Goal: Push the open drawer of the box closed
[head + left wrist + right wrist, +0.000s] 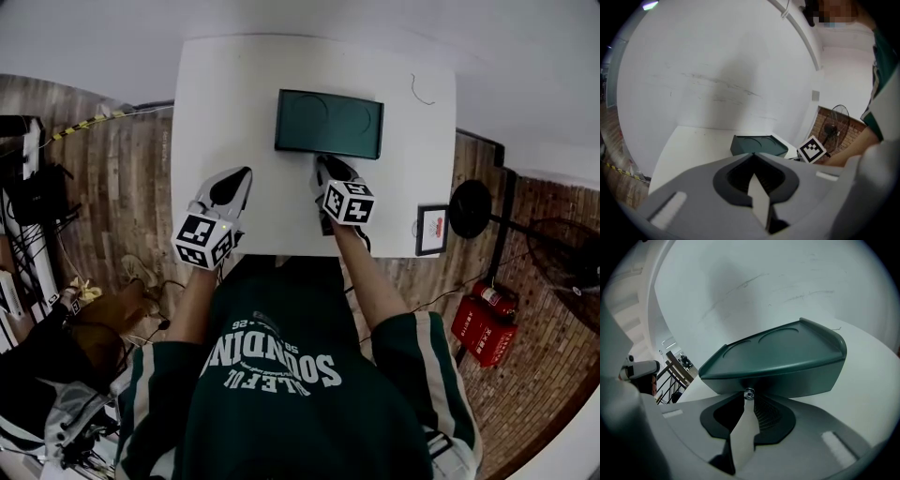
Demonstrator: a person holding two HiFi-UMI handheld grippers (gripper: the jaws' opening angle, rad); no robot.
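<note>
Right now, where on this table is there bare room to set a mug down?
Widest bare patch: between the box and the left edge of the table. Also right of the box, beyond the framed card. Crowded: the near edge, where left tool and right tool sit.

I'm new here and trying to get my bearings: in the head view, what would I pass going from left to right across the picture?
left gripper → green box → small framed picture → red fire extinguishers, down on the floor
</note>
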